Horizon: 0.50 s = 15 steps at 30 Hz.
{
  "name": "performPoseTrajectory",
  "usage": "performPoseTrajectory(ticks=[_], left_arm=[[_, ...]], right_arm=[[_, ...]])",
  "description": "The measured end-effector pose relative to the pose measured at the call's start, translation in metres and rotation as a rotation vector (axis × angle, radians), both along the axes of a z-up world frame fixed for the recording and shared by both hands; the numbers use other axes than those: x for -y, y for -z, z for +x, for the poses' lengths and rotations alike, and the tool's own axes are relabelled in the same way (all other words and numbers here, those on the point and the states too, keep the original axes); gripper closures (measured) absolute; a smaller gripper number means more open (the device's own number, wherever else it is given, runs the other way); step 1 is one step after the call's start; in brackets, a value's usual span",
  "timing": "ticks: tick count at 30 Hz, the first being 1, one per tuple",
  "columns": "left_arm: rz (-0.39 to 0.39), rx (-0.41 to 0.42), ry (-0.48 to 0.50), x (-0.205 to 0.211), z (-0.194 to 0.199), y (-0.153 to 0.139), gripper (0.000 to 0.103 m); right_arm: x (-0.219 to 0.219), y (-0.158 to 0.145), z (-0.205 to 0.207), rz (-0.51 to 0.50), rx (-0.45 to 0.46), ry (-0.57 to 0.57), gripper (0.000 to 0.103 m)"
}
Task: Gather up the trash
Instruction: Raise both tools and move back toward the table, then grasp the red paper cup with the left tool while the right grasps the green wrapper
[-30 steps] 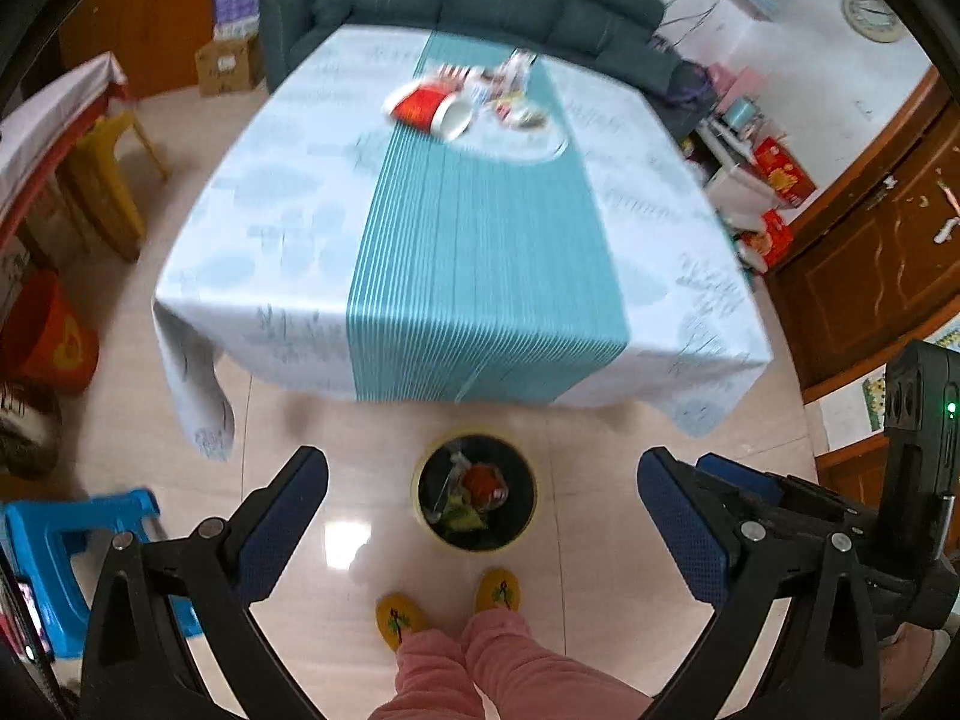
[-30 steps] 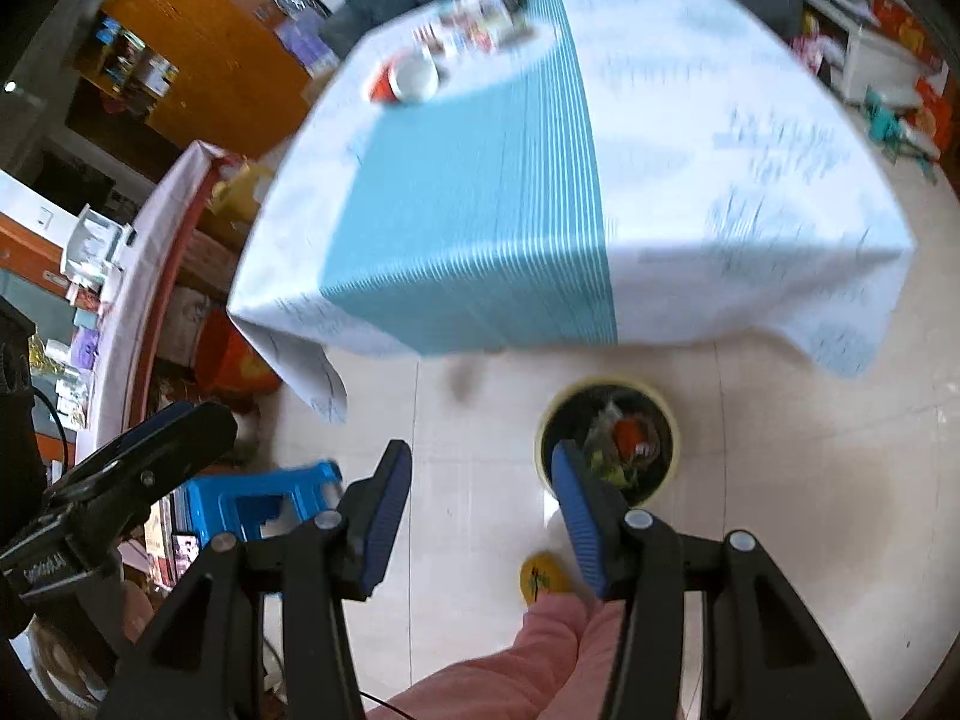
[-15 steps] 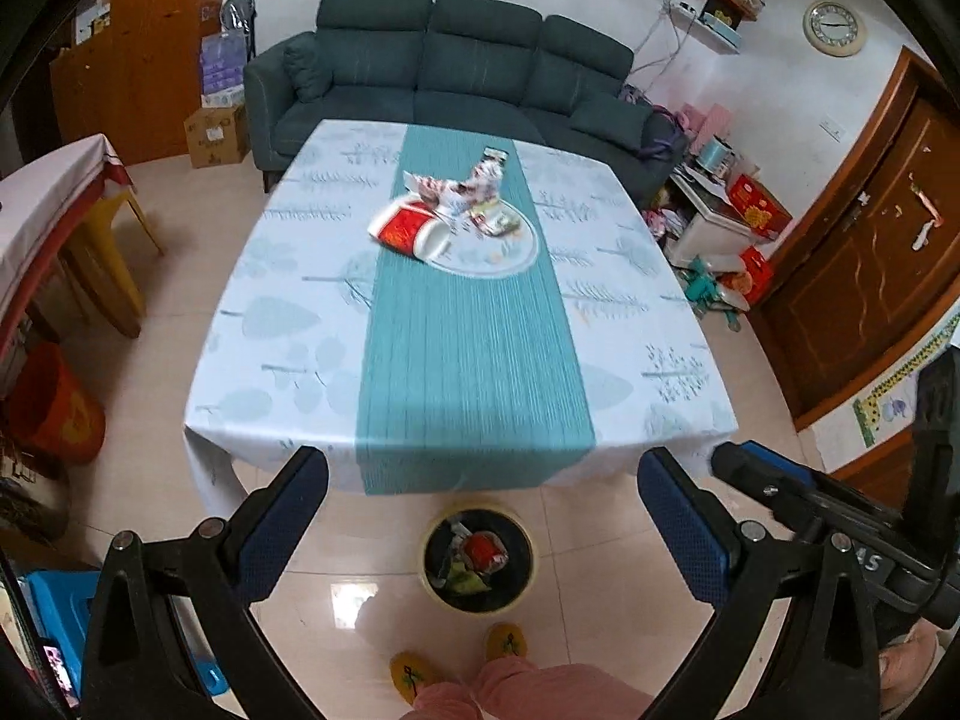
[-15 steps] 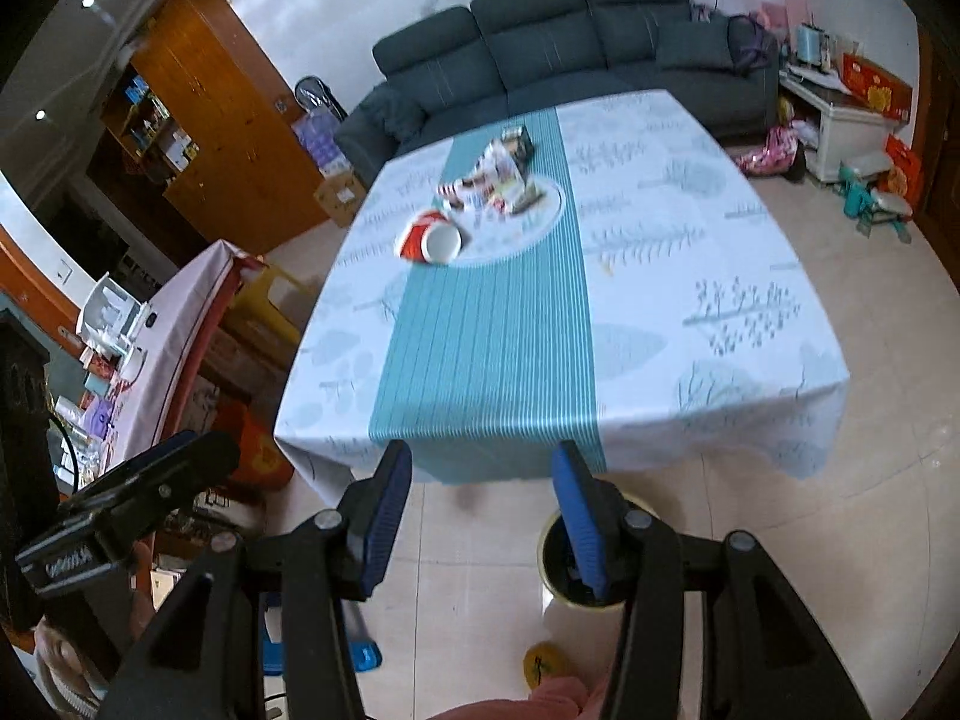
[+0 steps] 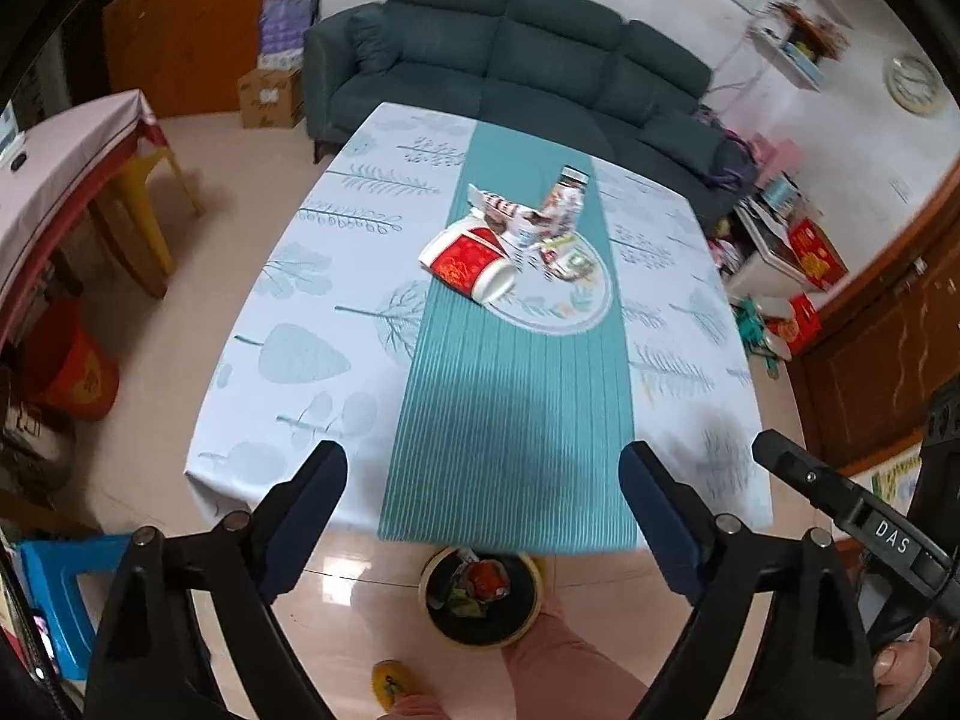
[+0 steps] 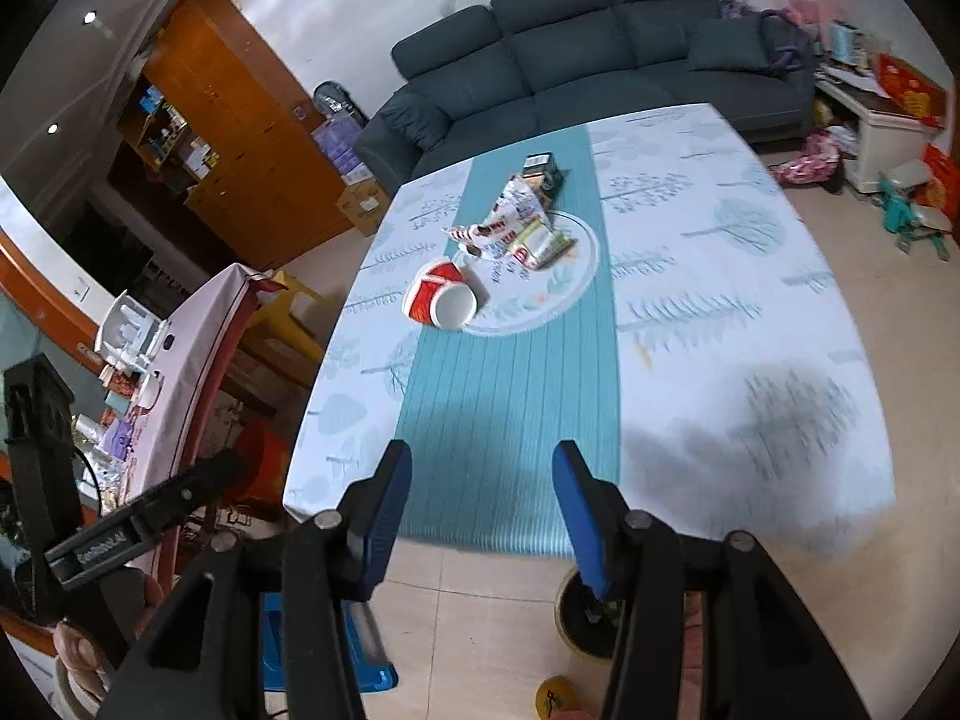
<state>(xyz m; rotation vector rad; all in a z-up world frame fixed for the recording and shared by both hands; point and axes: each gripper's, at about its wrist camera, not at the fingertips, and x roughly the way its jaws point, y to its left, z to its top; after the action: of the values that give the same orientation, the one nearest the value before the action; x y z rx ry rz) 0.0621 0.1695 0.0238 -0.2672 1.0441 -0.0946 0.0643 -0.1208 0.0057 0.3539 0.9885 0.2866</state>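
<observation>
A pile of trash lies at the far middle of the table on the teal runner: a tipped red paper cup (image 5: 471,261) (image 6: 441,298), crumpled wrappers (image 5: 543,222) (image 6: 516,222) and a small dark packet (image 6: 540,167). A round bin (image 5: 480,597) (image 6: 585,615) with trash in it stands on the floor at the table's near edge. My left gripper (image 5: 483,516) is wide open and empty above the near edge. My right gripper (image 6: 480,507) is open and empty, also near the near edge, far from the trash.
The table (image 5: 288,360) has a white leaf-print cloth. A dark sofa (image 5: 510,72) stands behind it. A blue stool (image 5: 54,588), a yellow chair (image 5: 144,204), a side table (image 6: 180,360) and an orange bucket (image 5: 78,372) are at the left. Clutter lies by the right wall (image 5: 786,264).
Both grippers have risen and tilted up from the floor bin toward the table. The trash pile now sits closer in view. Both grippers stayed open and empty.
</observation>
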Motion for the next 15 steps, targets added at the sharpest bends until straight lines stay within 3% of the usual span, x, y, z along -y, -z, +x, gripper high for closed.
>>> performPoseTrajectory(ticks=[7,15], left_arm=[[-0.074,-0.087,-0.136,0.019,0.088,0.032,0.012],[-0.157,-0.201,-0.311,0.024,0.178,0.090,0.012]], right_arm=[[0.008,0.030,0.117,0.046,-0.137,-0.115,0.054],[0.009,0.092,0.238,0.085,-0.333,-0.188,0.054]])
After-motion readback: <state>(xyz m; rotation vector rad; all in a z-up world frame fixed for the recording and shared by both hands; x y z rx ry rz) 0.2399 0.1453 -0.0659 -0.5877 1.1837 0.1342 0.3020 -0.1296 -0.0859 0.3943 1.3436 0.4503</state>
